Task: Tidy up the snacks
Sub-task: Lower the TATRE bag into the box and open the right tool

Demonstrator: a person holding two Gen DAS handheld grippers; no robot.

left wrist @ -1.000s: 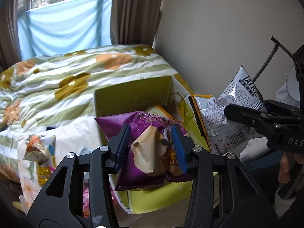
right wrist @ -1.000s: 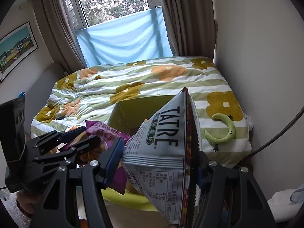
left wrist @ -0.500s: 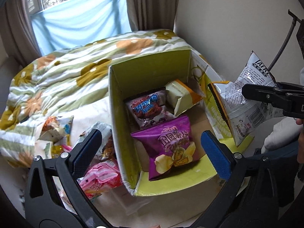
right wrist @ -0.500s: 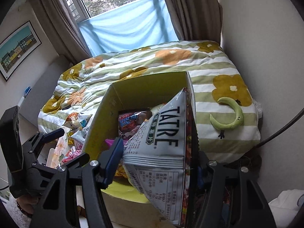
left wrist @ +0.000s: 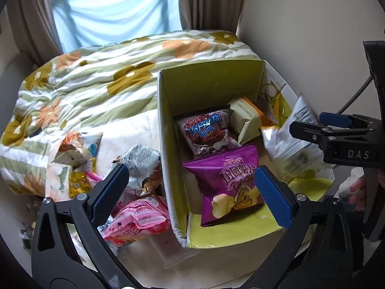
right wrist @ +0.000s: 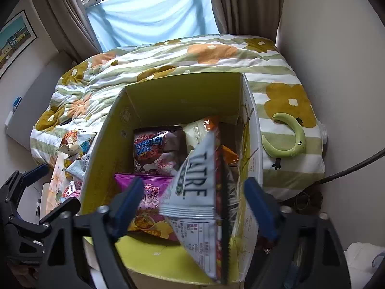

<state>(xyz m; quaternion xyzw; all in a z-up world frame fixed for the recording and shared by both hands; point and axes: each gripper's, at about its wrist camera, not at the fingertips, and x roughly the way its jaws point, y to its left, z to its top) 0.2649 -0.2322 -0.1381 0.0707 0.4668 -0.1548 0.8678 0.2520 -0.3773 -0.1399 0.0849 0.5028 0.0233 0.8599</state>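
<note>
An open cardboard box [left wrist: 168, 130] with a yellow-green inside stands on the bed. In it lie a purple chip bag [left wrist: 231, 180], a brown bag with blue lettering [left wrist: 207, 130] and a pale yellow pack [left wrist: 245, 118]. My left gripper [left wrist: 190, 180] hangs open above the box's near end, with nothing between its pads. My right gripper [right wrist: 195, 202] is over the box's right side and its jaws are opening. The white TATRE bag [right wrist: 199, 185] sits between the pads, which stand clear of it. In the left wrist view this white bag [left wrist: 288, 144] is blurred inside the box's right wall.
Loose snack bags lie on the bed left of the box: a pink one [left wrist: 139, 216], a grey printed one [left wrist: 142, 166] and an orange-and-white one [left wrist: 77, 144]. A green crescent toy [right wrist: 288, 139] rests on the flowered quilt. A wall and a cable stand close on the right.
The left gripper opened and the purple bag dropped into the box. The right pads have just spread off the white bag. Both grippers moved lower toward the box.
</note>
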